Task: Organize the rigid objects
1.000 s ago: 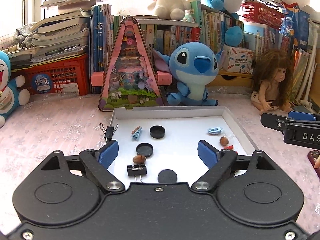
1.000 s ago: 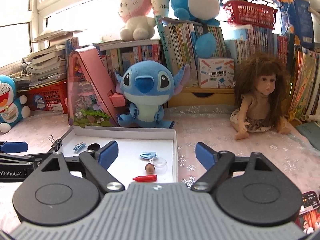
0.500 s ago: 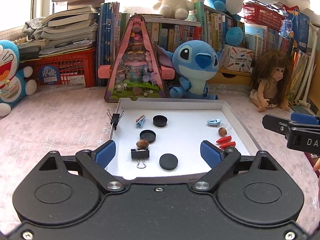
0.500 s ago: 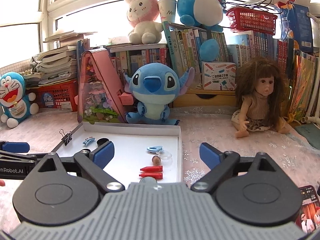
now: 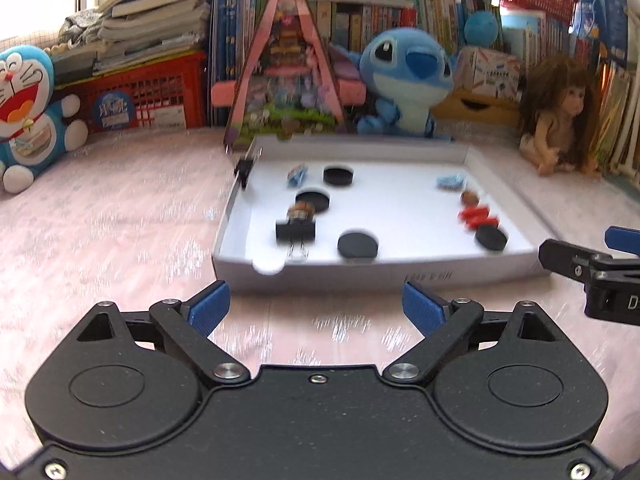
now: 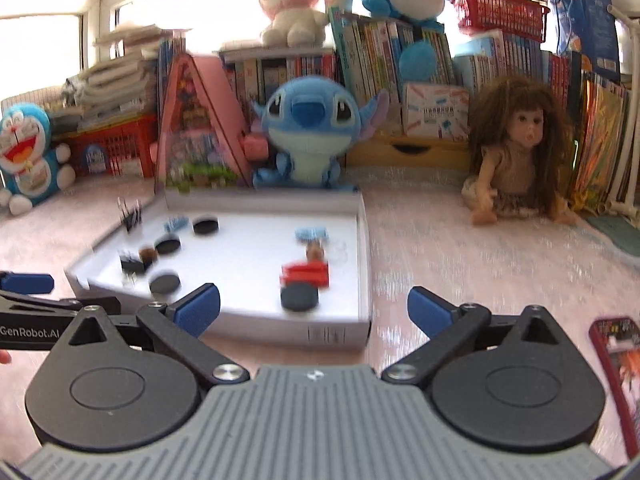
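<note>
hovering short of the white tray (image 5: 400, 270), your left gripper (image 5: 316, 306) and right gripper (image 6: 314, 306) both gape empty, the right's jaws just widened; next, pick one black disc (image 5: 357, 245) inside it.

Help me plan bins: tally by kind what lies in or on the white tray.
Black discs: 4
Black binder clips: 2
Blue clips: 2
Red pieces: 2
Brown nuts: 2
Total: 12
Pale pieces too blurred to count.
</note>
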